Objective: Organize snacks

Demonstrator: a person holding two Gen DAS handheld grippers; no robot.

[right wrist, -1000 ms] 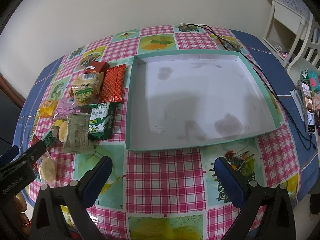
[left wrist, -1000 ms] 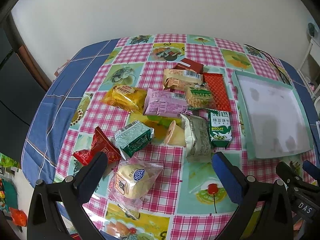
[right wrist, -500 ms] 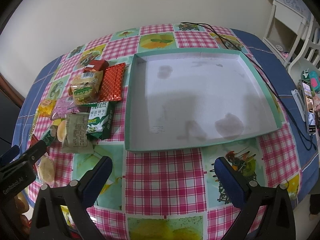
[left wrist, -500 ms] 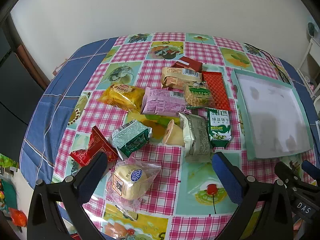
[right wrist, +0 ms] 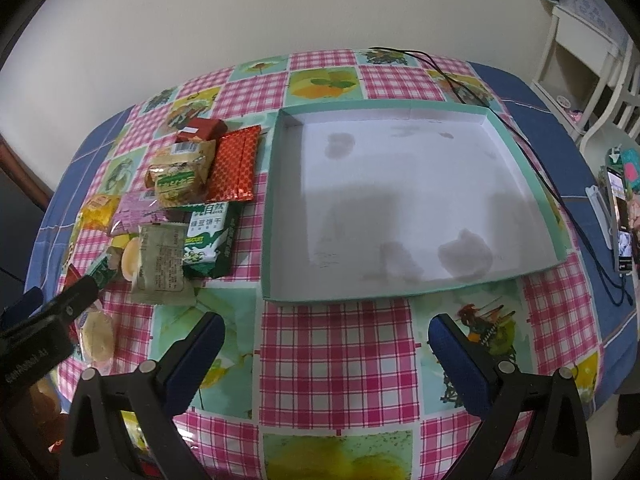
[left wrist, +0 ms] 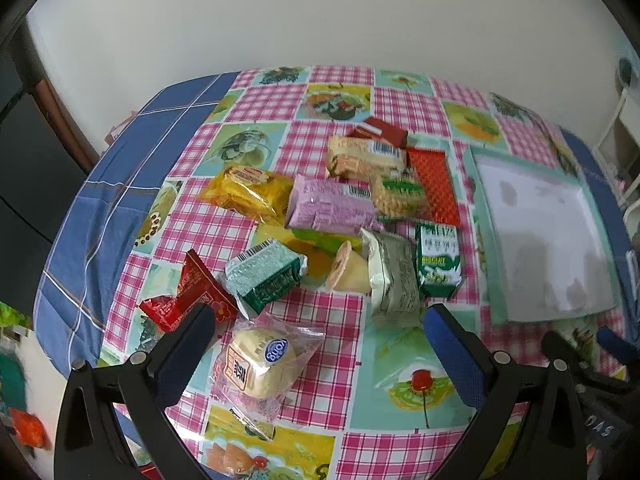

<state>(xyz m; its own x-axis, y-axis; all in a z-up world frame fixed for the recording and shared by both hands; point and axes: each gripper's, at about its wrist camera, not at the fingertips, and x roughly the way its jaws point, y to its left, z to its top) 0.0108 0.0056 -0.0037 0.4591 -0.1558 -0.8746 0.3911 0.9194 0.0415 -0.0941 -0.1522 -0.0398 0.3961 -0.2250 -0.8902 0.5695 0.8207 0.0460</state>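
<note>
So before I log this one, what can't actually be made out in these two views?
- Yellow-green pack, left wrist view: mostly buried under the pink pack and jelly cup.
- Bun packet, right wrist view: partly hidden by the left gripper.
- Small print on the grey-green packet: too small.
- Tray, left wrist view: blurred, its right rim near the edge.

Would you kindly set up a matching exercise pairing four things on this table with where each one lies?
1. bun in clear wrap
2. green biscuit pack
3. red checked packet
4. tray

A. beside the tray's near left corner
B. right of the snack pile, empty
C. between the left gripper's fingers
D. beside the tray's far left corner

1-C, 2-A, 3-D, 4-B
</note>
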